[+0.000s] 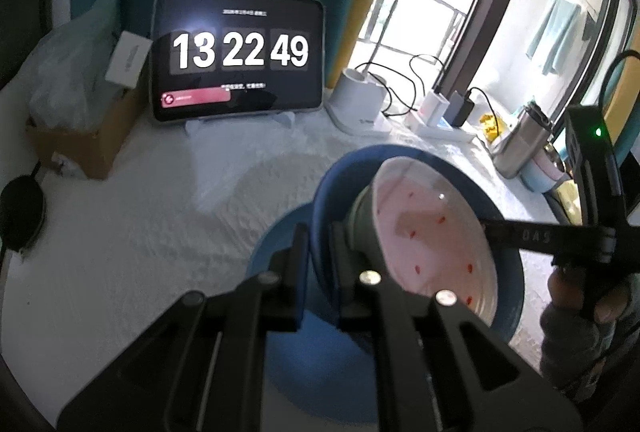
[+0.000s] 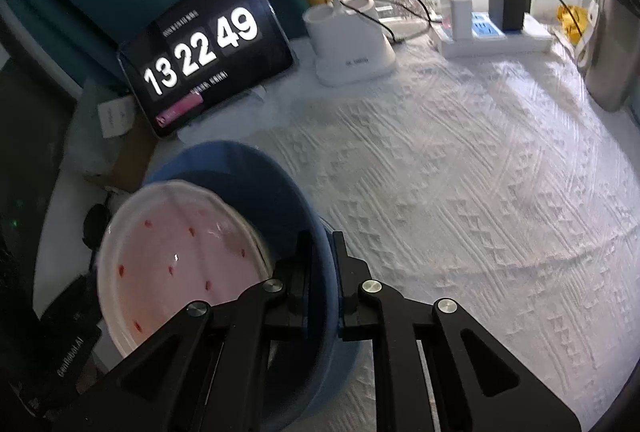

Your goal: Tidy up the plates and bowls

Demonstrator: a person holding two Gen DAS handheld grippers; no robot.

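A blue bowl [image 1: 404, 160] is held tilted above the white cloth, with a smaller white bowl with a pink, red-speckled inside [image 1: 432, 232] nested in it. My left gripper [image 1: 319, 236] is shut on the blue bowl's rim on one side. My right gripper [image 2: 322, 252] is shut on the blue bowl's [image 2: 240, 168] rim on the opposite side; the white bowl [image 2: 176, 256] lies left of its fingers. The right gripper also shows in the left wrist view [image 1: 520, 232], reaching in from the right.
A tablet clock [image 1: 238, 52] stands at the back. Beside it are a white lamp base [image 1: 356, 100], a power strip with chargers [image 2: 496, 32] and a steel tumbler [image 2: 612, 44]. A cardboard box with a bag [image 1: 76, 136] stands at the left. White textured cloth [image 2: 460, 192] covers the table.
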